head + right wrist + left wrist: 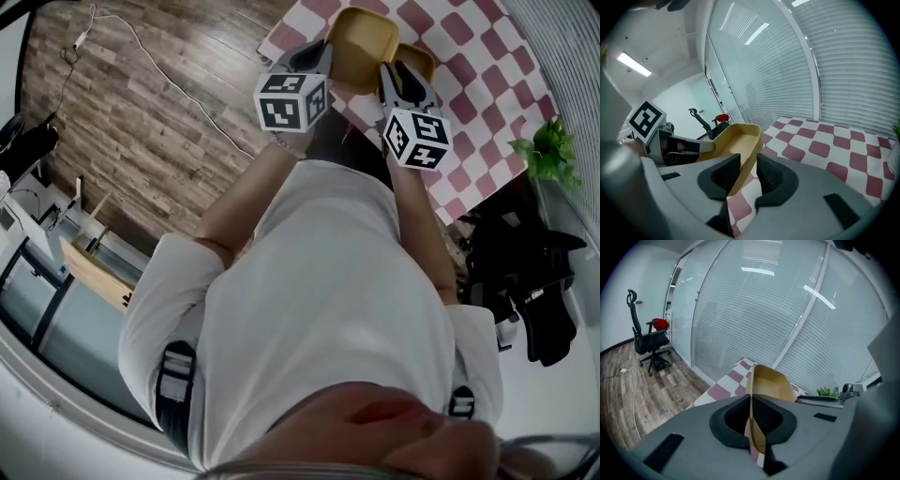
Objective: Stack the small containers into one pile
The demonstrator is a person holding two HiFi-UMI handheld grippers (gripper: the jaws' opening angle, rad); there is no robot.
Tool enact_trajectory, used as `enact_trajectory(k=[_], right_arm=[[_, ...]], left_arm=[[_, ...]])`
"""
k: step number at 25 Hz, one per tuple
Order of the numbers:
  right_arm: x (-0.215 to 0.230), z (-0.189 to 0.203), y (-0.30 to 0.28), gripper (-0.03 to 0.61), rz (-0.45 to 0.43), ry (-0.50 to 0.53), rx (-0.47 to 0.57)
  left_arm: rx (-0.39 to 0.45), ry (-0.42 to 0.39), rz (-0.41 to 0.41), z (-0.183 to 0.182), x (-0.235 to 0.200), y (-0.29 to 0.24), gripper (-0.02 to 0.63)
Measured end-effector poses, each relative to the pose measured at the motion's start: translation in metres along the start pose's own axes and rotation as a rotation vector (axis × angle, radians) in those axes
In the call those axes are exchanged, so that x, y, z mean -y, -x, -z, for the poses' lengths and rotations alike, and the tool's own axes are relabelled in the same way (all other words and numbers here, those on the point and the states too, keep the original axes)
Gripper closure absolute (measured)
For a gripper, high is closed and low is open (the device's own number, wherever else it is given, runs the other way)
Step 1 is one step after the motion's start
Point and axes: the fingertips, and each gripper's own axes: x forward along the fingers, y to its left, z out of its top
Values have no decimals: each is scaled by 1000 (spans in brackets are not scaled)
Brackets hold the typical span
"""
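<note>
Checked cloth (469, 75) below; shallow tan container (361, 37), opposite rims clamped by left tongs (751, 404), right tongs (747, 171).

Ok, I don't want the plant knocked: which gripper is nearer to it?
Right. The right gripper, clamped on a yellow container, is over the checked table on the plant's side; the left gripper is farther away, beyond it.

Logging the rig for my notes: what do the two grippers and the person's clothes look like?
The left gripper and right gripper match: grey moulded bodies, fingers lined with black ribbed pads, and a white cube bearing black square markers on each. The person wears a white short-sleeved shirt with black buckled straps at the shoulders.
</note>
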Motion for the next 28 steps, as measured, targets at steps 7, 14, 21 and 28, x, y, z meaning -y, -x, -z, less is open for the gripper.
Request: enact_trajectory(k=[7,14,21,28], right_arm=[[-9,-18,15,472,-26,32,20],[13,-16,40,488,16,18,23],[51,-2,85,495,81,3,22],[71,6,101,509,84,-10,9]], left_arm=[[23,18,43,-9,24,17,574],[-3,7,86,3,56,14,572],[-46,-13,167,28,110,3,572],[-74,-35,187,46,133,2,571]])
